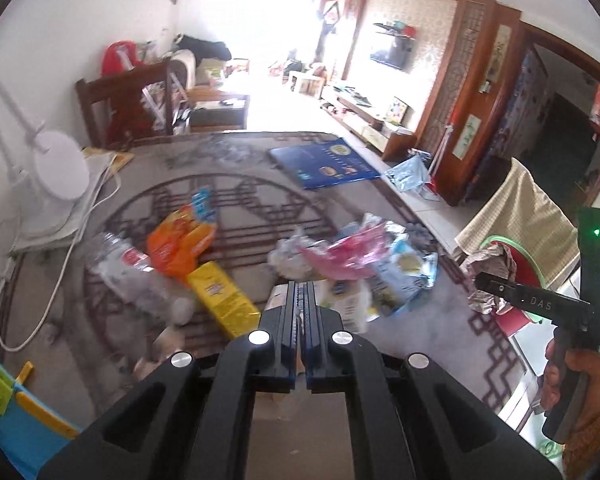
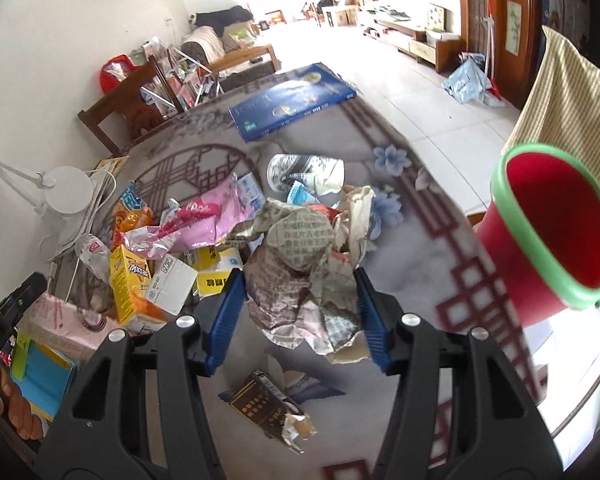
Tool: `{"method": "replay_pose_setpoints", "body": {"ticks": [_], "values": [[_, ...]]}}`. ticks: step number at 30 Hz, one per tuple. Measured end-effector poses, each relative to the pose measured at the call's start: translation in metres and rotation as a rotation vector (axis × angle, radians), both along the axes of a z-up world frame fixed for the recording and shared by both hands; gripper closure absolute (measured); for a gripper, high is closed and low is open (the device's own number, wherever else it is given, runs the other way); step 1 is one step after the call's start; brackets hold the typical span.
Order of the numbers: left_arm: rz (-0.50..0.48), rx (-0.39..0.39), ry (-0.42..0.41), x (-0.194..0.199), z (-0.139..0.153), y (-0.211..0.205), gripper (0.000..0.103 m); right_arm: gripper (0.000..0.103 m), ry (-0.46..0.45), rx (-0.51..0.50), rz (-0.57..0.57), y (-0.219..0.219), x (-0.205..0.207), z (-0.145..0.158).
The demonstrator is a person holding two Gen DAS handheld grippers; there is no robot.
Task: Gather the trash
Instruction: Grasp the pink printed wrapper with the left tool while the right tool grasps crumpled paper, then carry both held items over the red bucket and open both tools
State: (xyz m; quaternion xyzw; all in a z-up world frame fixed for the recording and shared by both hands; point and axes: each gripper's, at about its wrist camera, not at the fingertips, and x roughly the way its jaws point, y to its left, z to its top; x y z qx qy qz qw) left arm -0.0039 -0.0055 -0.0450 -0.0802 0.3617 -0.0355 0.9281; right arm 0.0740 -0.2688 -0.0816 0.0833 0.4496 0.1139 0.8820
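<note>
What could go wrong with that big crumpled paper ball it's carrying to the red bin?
The right gripper pinches the crumpled newspaper only at its sides, so loose flaps might slip free. The red bin looks narrow, so the wad could catch on its green rim or fall beside it. The dark box lies below, where a dropped wad might land.

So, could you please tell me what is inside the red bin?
The red bin, tilted toward the right wrist camera, shows only bare red wall inside. Its bottom is out of sight, so I cannot say whether trash lies there. The crumpled newspaper sits outside it, between the right gripper fingers.
</note>
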Motion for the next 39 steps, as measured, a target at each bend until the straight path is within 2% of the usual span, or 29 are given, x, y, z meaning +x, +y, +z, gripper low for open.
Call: {"method": "replay_pose_setpoints", "body": {"ticks": [3,10,14,18,20,22,23,24,26,28,30,33,39], "values": [[0.008,0.005,-0.014,0.004,0.006,-0.02,0.103,0.049,-0.004,0.008,0.026,-0.014,0.004,0.002],[0.094,-0.02,0.028,0.009,0.001,-0.043,0.103,0.049,-0.018,0.009,0.08,-0.05,0.011,0.008],[0.122,-0.006,0.027,0.005,0.003,-0.062,0.103,0.049,-0.011,0.031,0.092,-0.074,0.02,0.005],[0.154,-0.047,0.026,0.0,0.007,-0.064,0.103,0.049,-0.004,0.044,0.114,-0.088,0.024,0.003],[0.185,-0.031,0.019,-0.001,0.007,-0.061,0.103,0.049,-0.007,0.045,0.125,-0.093,0.025,0.004],[0.251,-0.011,0.024,-0.002,0.005,-0.05,0.095,0.049,-0.011,0.049,0.129,-0.097,0.024,0.005],[0.288,-0.028,0.034,-0.002,0.001,-0.04,0.083,0.049,-0.01,0.049,0.13,-0.101,0.024,0.005],[0.34,-0.067,0.055,-0.002,-0.006,-0.026,0.078,0.049,-0.008,0.049,0.13,-0.102,0.024,0.005],[0.431,-0.123,0.102,0.0,-0.022,-0.002,0.057,0.049,0.008,0.052,0.124,-0.109,0.024,0.001],[0.473,-0.164,0.142,0.005,-0.037,0.012,0.044,0.049,0.022,0.053,0.122,-0.112,0.024,-0.004],[0.504,-0.215,0.195,0.012,-0.053,0.022,0.043,0.049,0.035,0.052,0.116,-0.115,0.024,-0.007],[0.484,-0.247,0.268,0.016,-0.065,0.023,0.041,0.049,0.037,0.052,0.1,-0.119,0.023,-0.008],[0.156,-0.158,0.447,0.013,-0.087,-0.019,0.039,0.048,0.049,0.05,0.067,-0.124,0.026,-0.011]]}}
